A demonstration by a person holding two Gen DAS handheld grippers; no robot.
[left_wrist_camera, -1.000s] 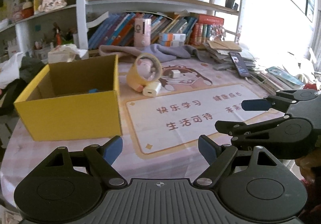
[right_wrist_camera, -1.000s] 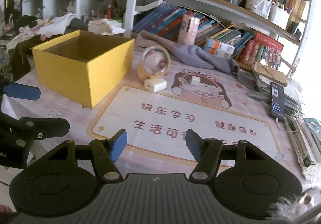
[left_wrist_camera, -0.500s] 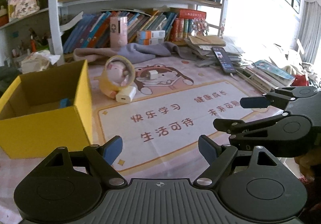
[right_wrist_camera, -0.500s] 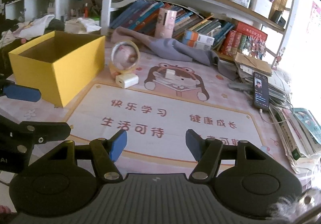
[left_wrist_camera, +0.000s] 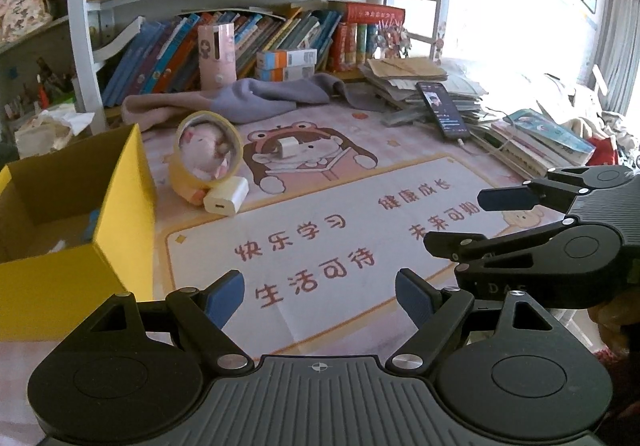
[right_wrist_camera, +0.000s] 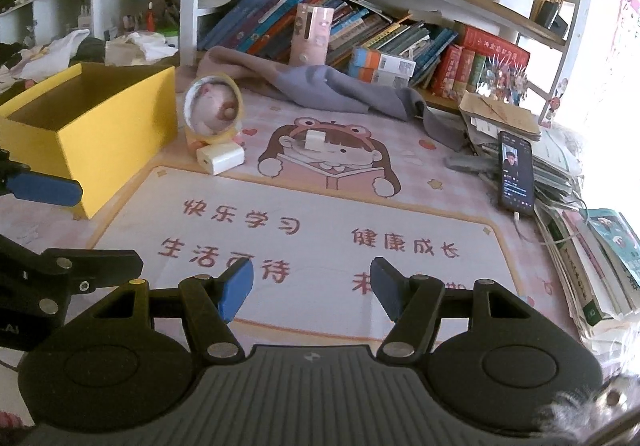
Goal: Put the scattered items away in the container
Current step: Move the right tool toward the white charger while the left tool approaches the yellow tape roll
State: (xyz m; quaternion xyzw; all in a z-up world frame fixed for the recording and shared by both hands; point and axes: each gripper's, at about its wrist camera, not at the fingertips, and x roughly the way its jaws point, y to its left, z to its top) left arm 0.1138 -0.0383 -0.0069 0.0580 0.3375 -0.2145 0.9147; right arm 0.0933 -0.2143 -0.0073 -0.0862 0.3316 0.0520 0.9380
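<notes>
An open yellow box (left_wrist_camera: 120, 206) (right_wrist_camera: 116, 126) stands at the left of the desk mat, with small items inside. Next to it stands a round yellow toy with a pink figure (left_wrist_camera: 206, 156) (right_wrist_camera: 214, 110). A white charger block (left_wrist_camera: 226, 200) (right_wrist_camera: 220, 159) lies against the toy. A smaller white plug (left_wrist_camera: 286, 147) (right_wrist_camera: 315, 140) lies further back on the mat's cartoon. My left gripper (left_wrist_camera: 320, 296) is open and empty above the mat's front. My right gripper (right_wrist_camera: 312, 288) is open and empty, to the right of the left one.
A grey cloth (left_wrist_camera: 256, 98) lies behind the items. A phone (left_wrist_camera: 442, 110) (right_wrist_camera: 516, 172) leans on stacked books (right_wrist_camera: 592, 266) at the right. A pink cylinder (left_wrist_camera: 216, 56) and bookshelves (right_wrist_camera: 360, 26) stand at the back.
Both views have swung to the right and a little forward. The yellow box has slid toward the left edge, and the toy and chargers sit nearer. Both grippers stay open.
</notes>
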